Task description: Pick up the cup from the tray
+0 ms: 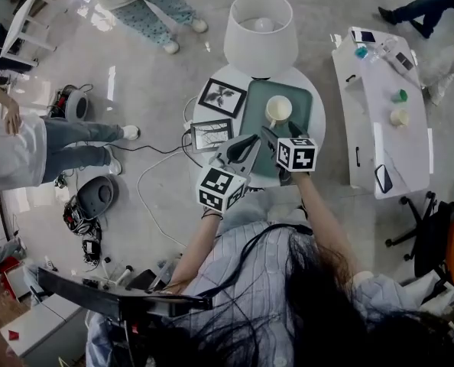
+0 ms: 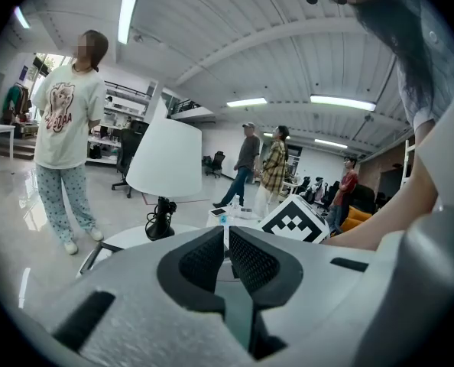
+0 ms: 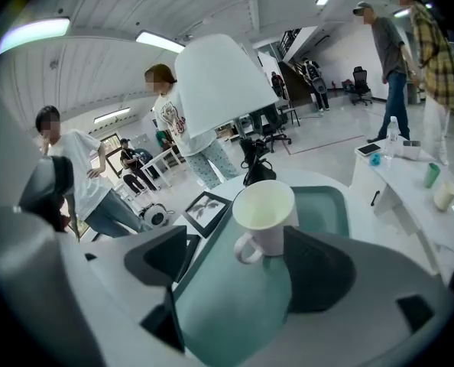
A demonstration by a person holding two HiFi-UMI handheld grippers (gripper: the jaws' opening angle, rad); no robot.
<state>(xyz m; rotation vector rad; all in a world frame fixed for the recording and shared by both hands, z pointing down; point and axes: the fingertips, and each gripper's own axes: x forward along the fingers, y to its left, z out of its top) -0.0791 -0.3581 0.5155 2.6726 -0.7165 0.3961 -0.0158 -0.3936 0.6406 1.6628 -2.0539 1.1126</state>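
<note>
My right tongs (image 3: pixel 237 247) gape wide, gripping nothing. The cup (image 3: pixel 265 212) stands upright on the tray (image 3: pixel 319 205) at their tips, nearer the right pad, handle left. I'd reach farther, centre its body, then squeeze. My left tongs (image 2: pixel 227 239) are closed, empty

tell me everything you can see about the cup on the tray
The cup is a cream, matte mug, tapered toward its base, with one loop handle at its left in the right gripper view. It looks empty and stands upright on the green tray. It sits inside the open right claw, close to one side; contact is unclear.
</note>
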